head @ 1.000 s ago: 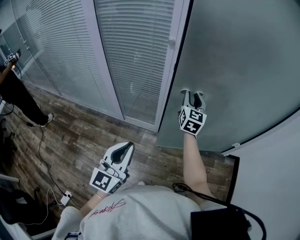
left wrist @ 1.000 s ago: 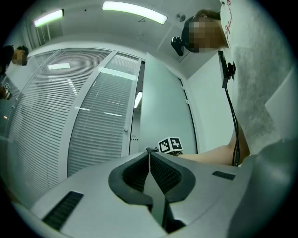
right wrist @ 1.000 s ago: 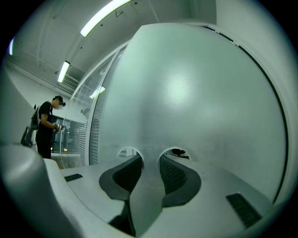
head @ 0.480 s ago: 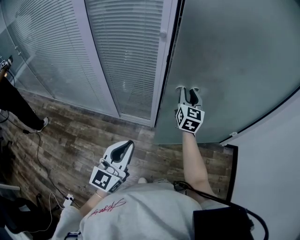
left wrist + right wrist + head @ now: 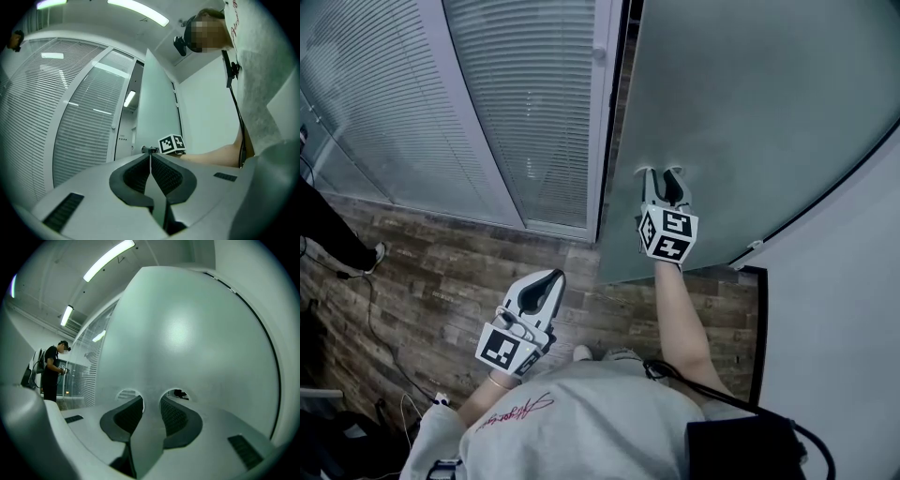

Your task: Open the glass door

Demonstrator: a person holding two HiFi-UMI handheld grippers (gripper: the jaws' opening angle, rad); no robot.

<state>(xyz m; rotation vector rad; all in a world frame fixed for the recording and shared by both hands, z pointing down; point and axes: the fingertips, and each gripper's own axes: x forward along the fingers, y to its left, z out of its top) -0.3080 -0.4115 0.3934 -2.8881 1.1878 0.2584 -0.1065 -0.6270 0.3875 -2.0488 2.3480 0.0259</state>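
Frosted glass door [image 5: 750, 112], top cut off, nothing visible through it, slatted blinds [image 5: 525, 94] to its left, wood floor [image 5: 441, 272] below; right gripper [image 5: 661, 173] spread, tips against door; left gripper [image 5: 551, 277] pressed together, empty.

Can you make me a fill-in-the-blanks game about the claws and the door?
The right claw touches the frosted glass door with its jaws ____.
The left claw is ____, holding nothing.
The floor has ____ planks.
Missing words: open; shut; wooden.
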